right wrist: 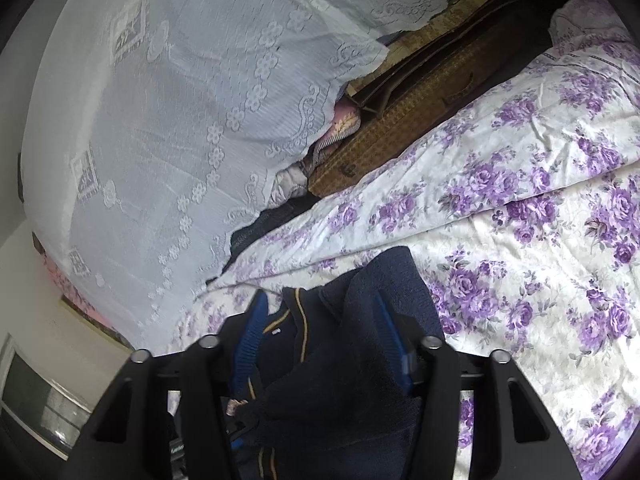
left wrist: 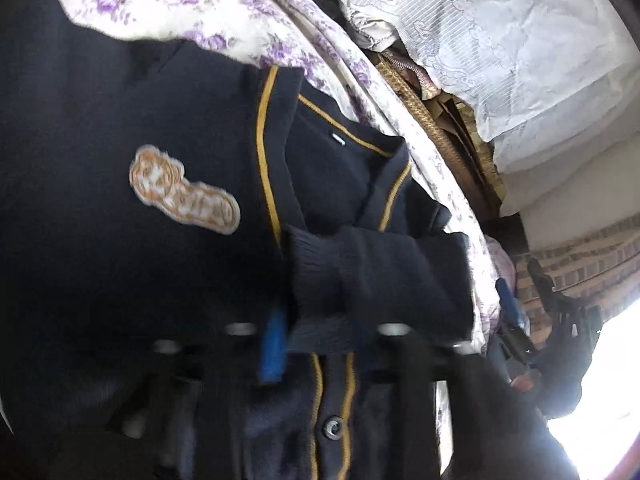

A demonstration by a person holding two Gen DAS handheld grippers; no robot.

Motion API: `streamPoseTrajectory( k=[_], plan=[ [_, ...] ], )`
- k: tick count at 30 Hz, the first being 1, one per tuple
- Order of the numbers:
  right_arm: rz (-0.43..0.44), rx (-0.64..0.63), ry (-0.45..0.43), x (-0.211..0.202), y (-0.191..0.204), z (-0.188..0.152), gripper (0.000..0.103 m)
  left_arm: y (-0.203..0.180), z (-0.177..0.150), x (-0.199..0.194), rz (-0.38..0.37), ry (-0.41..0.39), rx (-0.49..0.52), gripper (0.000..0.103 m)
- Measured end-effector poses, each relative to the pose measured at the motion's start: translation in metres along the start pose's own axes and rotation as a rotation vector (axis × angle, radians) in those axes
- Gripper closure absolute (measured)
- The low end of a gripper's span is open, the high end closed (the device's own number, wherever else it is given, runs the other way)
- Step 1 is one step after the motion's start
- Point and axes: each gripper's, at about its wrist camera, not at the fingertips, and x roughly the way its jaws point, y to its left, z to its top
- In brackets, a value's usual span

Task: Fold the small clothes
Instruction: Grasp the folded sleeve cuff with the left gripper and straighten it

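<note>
The navy knitted cardigan with mustard piping (left wrist: 200,80) fills the blurred left wrist view, hiding most of the left gripper (left wrist: 324,340), perhaps closed on it. Its orange-and-white embroidered badge (left wrist: 184,190) is unreadable.

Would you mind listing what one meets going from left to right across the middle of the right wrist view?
White lace cloth → brown woven case → bedsheet with purple flowers.
</note>
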Motion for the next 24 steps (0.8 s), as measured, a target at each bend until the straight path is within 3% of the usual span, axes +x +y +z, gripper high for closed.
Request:
streamPoseTrajectory(
  k=[2,4,8,10,12,13,15,17,21,23,24],
  plan=[
    [-0.002,-0.025,0.025,0.006,0.003,-0.002,0.072,0.000,0.004,-0.004,-0.007,-0.013,0.002,0.092],
    [0.005,-0.040,0.048,0.011,0.005,-0.004,0.083,-0.007,0.005,-0.020,0.018,-0.090,0.042,0.093],
    [-0.011,-0.087,0.056,0.016,0.013,-0.009,0.084,-0.030,0.006,-0.054,0.123,-0.253,0.191,0.093],
    [-0.056,-0.130,0.105,0.031,0.013,-0.016,0.084,-0.028,0.008,-0.049,0.159,-0.241,0.198,0.092],
    [-0.124,-0.141,0.150,0.049,0.003,-0.023,0.084,-0.019,0.009,-0.034,0.253,-0.213,0.179,0.092],
    [-0.168,-0.137,0.188,0.062,-0.007,-0.028,0.087,-0.011,0.011,-0.025,0.292,-0.194,0.159,0.091],
    [-0.197,-0.123,0.223,0.073,-0.020,-0.033,0.097,0.005,0.015,-0.018,0.290,-0.150,0.099,0.091],
    [-0.162,-0.091,0.199,0.064,-0.019,-0.028,0.092,0.011,0.018,-0.019,0.267,-0.142,0.063,0.091],
    [-0.133,-0.165,0.126,0.050,0.003,-0.023,0.091,0.003,0.015,-0.022,0.338,-0.191,0.099,0.091],
    [-0.165,-0.179,0.160,0.060,-0.001,-0.028,0.082,0.003,0.014,-0.022,0.360,-0.191,0.108,0.088],
    [-0.196,-0.177,0.197,0.070,-0.006,-0.031,0.079,0.005,0.011,-0.022,0.378,-0.188,0.104,0.082]
  ],
)
